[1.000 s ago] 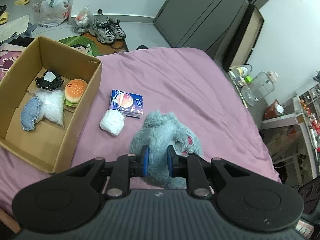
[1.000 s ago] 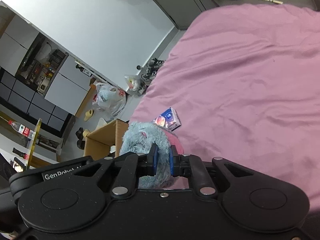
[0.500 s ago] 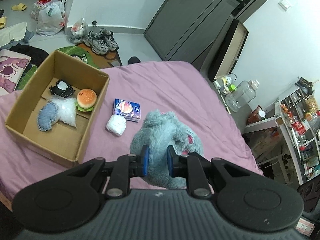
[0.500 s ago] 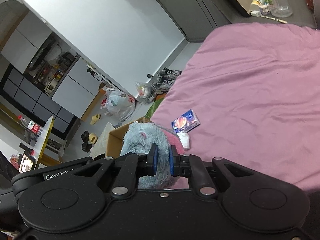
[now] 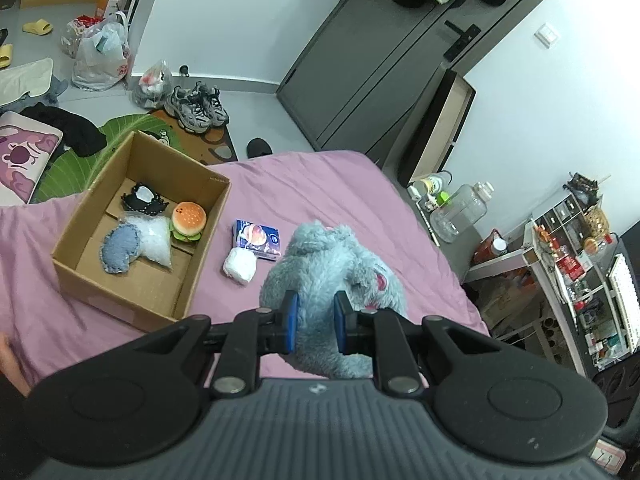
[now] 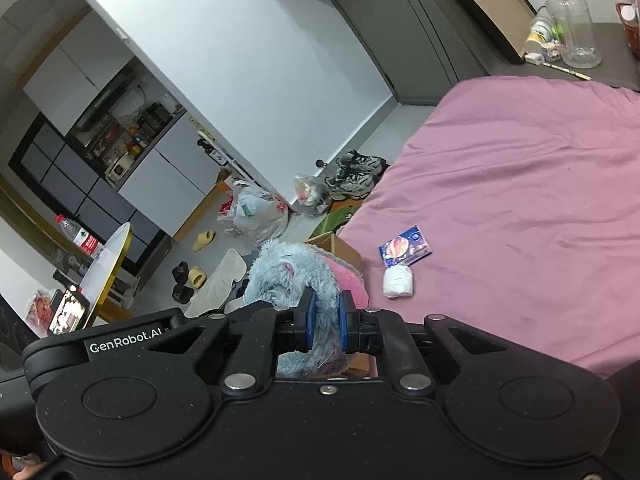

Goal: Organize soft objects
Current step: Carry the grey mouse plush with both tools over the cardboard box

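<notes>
The blue-grey plush toy [image 5: 332,264] hangs above the pink bed [image 5: 328,196], clamped at once by both tongs: the left tongs [image 5: 313,322] pinch its fur between their blue pads, and the right tongs [image 6: 325,322] are closed on another shaggy fold of it. From the left wrist view its bulk stretches away from the pads toward the far end of the bed, with a pink patch [image 5: 378,280] on its right side; which end is the head I cannot tell.

To its left on the bed stands one open cardboard box [image 5: 208,240]. Inside lie four soft things: one burger plush [image 5: 189,222], one denim-blue pad [image 5: 119,248], one clear bag of white filling [image 5: 155,240] and one black frilled piece [image 5: 144,199].

Between box and toy lie one dark blue packet [image 5: 257,239] and, touching its near edge, one white bundle [image 5: 239,266].
</notes>
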`<state>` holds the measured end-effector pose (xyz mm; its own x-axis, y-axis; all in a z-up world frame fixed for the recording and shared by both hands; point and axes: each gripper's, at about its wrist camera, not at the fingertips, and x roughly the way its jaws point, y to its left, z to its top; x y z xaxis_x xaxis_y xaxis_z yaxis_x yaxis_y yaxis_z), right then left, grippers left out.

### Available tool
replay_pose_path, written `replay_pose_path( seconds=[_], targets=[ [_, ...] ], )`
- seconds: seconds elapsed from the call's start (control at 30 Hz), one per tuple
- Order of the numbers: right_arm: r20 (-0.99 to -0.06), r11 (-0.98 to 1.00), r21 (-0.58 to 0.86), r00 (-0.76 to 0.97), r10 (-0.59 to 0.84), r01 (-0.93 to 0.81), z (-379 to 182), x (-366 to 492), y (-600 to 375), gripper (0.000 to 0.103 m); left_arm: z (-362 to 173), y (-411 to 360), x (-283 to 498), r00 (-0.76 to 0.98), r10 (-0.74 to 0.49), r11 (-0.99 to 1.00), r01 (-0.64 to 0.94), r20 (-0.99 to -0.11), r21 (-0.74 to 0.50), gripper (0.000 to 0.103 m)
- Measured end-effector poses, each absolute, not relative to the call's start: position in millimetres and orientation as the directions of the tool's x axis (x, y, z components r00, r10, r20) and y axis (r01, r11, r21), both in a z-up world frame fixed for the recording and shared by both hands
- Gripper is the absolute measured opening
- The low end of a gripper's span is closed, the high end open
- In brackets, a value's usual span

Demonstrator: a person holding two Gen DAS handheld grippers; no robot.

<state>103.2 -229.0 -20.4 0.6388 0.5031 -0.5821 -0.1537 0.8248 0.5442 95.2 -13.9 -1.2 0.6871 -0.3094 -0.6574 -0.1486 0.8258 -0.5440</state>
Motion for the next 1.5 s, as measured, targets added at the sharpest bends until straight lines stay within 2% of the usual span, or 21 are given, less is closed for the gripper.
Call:
replay_pose_path(
  seconds=[1.03, 1.5],
  targets=[
    [-0.556, 0.829, 0.501, 0.641, 0.529, -0.250, -1.4, 67.0, -167.2, 0.012, 21.9, 58.6, 45.0, 0.747, -0.299, 0.801, -0.142, -0.594, -0.582, 0.018],
    [-0.576, 0.817, 0.520, 0.603, 0.552, -0.250, -18.1, 85.2, -140.9, 0.012, 3.3, 88.5, 61.3, 0.734, -0.277, 0.803, -0.178, -0.620, -0.569, 0.017]
  ],
)
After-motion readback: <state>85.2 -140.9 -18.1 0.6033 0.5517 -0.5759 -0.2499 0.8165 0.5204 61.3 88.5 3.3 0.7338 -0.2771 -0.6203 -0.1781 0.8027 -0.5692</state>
